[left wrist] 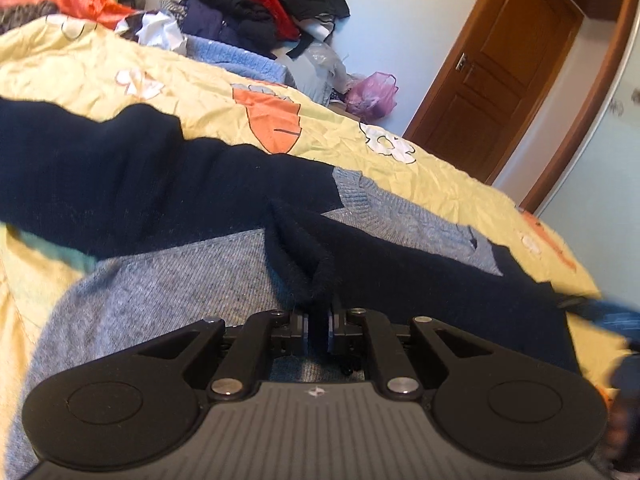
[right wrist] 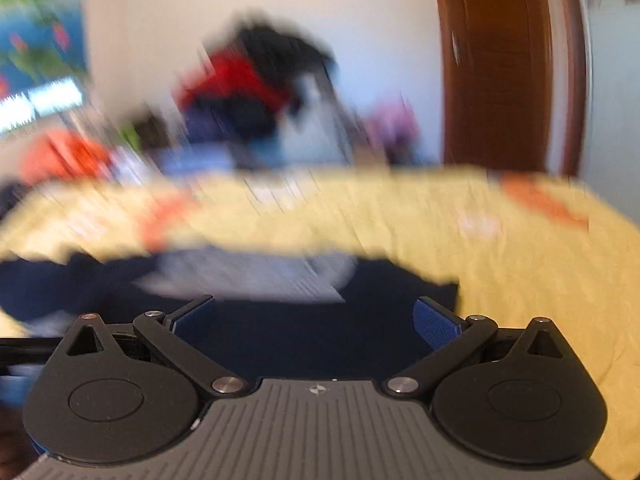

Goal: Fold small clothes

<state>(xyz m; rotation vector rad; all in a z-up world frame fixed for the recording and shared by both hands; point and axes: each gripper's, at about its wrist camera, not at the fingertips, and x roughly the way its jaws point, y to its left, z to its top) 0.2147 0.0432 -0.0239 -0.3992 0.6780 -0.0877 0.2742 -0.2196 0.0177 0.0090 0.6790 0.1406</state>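
Sweater (left wrist: 168, 280), navy and pale grey-blue knit, lies spread on the yellow bedsheet (left wrist: 80, 64), and that is where the fold is happening. On the left, the left gripper (left wrist: 318, 330) is clenched on a raised pleat of the navy fabric, pinched up just ahead of its jaws, with a navy sleeve stretching away across the bed. I'd judge this to be the first fold: one edge caught, ready to be carried over the body. On the right, the right gripper (right wrist: 316, 316) stands wide apart and grasps nothing, hovering over the navy hem near the garment's corner. Next it probably needs to close on that corner so both sides lift together. The left view alone shows the pinch sharply, plus the clothes pile (left wrist: 256, 4) and wooden door (left wrist: 496, 68); the right view is smeared with motion blur.
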